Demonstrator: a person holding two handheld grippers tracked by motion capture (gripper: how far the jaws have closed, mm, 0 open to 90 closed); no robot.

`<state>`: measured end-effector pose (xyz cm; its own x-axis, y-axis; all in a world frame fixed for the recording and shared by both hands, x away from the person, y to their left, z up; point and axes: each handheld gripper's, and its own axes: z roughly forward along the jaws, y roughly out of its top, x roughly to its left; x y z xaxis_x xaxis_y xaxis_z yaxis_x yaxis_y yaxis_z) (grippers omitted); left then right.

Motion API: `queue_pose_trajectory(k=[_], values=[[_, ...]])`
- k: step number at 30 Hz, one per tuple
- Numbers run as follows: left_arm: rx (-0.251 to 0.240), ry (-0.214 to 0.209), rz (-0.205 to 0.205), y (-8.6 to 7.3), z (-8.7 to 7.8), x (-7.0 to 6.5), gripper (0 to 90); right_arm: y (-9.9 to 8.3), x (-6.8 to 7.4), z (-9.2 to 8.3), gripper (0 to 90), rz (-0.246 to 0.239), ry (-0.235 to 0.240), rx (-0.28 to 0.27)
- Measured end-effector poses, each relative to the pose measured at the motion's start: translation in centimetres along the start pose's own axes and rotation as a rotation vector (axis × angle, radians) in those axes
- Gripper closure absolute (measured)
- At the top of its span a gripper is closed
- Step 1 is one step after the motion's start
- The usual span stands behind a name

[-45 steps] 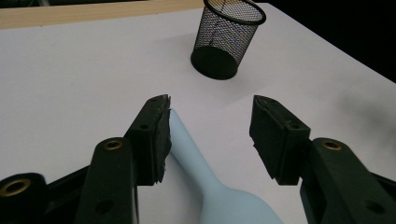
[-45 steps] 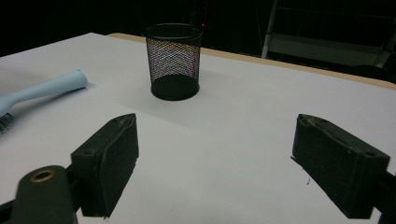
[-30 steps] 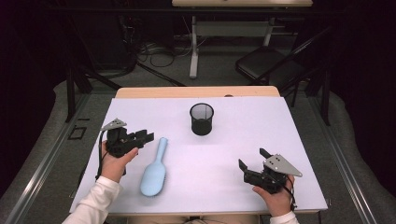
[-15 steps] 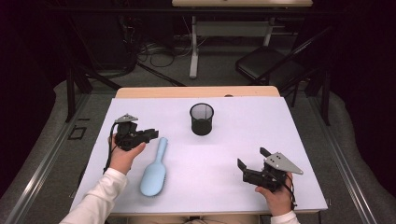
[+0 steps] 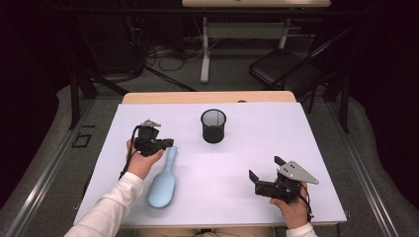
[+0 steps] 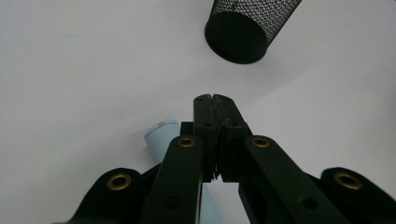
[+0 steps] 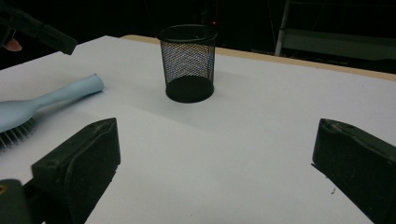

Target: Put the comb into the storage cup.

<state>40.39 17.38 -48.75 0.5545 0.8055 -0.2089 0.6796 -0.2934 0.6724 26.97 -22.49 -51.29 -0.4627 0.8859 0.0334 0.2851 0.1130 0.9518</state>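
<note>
A light blue hairbrush (image 5: pixel 163 185) lies bristles down on the white table (image 5: pixel 237 158), its handle pointing toward a black mesh cup (image 5: pixel 213 126). My left gripper (image 5: pixel 171 143) hovers right over the handle's end and points right. Its jaws have just been closing and now meet with nothing between them. In the left gripper view the shut jaws (image 6: pixel 215 99) sit above the handle tip (image 6: pixel 161 133), with the cup (image 6: pixel 250 28) ahead. My right gripper (image 5: pixel 267 168) rests near the front right; its jaws have just been opening and stand open and empty (image 7: pixel 217 135), facing the cup (image 7: pixel 188 60) and brush (image 7: pixel 46 100).
The table's wooden far edge (image 5: pixel 207 97) lies behind the cup. Beyond it are desk legs, cables and a dark folding chair (image 5: pixel 286 69) on the floor. My left gripper (image 7: pixel 42 30) pokes in at the upper left of the right gripper view.
My left gripper moved right to the end of the brush handle and its jaws came together. The right gripper stayed put while its jaws spread wider.
</note>
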Motion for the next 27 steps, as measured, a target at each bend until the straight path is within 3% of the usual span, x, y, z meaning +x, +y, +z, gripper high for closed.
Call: queue_pose_trajectory(k=[10,20,27], values=[[0.087,0.044,0.021,0.2,1.9,-0.2,90.0,-0.1,-0.1,0.1,0.0,-0.003,-0.012,0.018],[0.161,0.07,0.027,0.1,3.6,-0.1,90.0,-0.2,-0.6,0.1,0.0,0.024,-0.034,0.013],[0.187,0.077,0.035,0.1,4.5,-0.4,90.0,-0.2,-0.7,0.1,0.0,0.032,-0.025,-0.002]])
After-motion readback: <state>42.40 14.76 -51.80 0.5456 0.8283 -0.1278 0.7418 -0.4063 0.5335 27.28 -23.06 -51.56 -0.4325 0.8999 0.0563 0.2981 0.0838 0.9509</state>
